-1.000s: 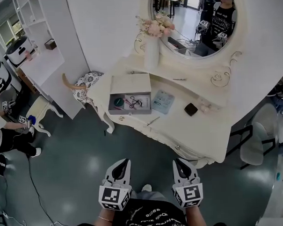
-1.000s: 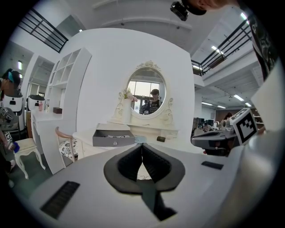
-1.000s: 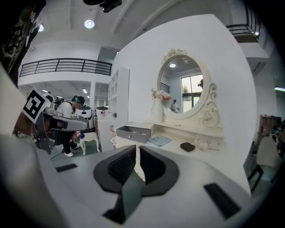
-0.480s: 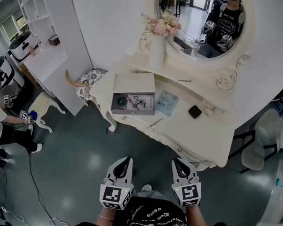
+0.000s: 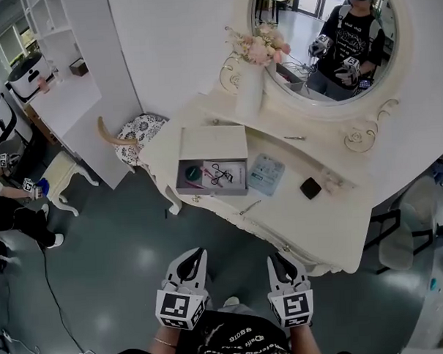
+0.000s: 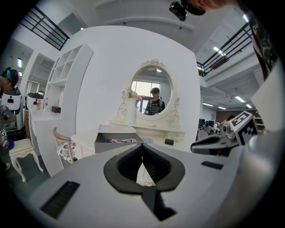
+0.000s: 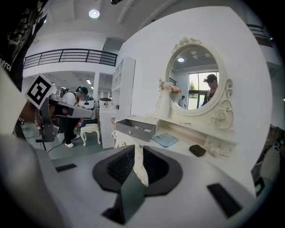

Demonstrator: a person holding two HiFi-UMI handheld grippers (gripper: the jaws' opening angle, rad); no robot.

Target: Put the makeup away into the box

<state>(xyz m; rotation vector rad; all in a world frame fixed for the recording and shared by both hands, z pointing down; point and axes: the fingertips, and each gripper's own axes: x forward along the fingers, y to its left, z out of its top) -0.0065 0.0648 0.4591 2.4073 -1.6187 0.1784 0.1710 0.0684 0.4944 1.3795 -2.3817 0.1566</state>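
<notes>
An open grey box [image 5: 210,174] with its lid [image 5: 213,142] folded back sits on the white dressing table [image 5: 319,220]; it holds scissors and small makeup items. On the tabletop lie a light-blue packet [image 5: 266,173], a black compact [image 5: 311,188] and a slim stick [image 5: 250,206]. Both grippers hang low over the floor, well short of the table. My left gripper [image 5: 190,265] [image 6: 142,146] is shut and empty. My right gripper [image 5: 282,264] [image 7: 137,149] has just been opening: a narrow gap shows, with nothing in it. The box [image 7: 135,128] lies ahead of it.
A vase of flowers [image 5: 249,91] and an oval mirror [image 5: 325,36] stand at the table's back. Left of the table is a chair with a patterned cushion [image 5: 139,131], a white stool [image 5: 60,169] and a person [image 5: 3,204]. Another chair [image 5: 400,231] stands right.
The dressing table has slid slightly right and down in the head view. Both grippers hold their place at the bottom of the view.
</notes>
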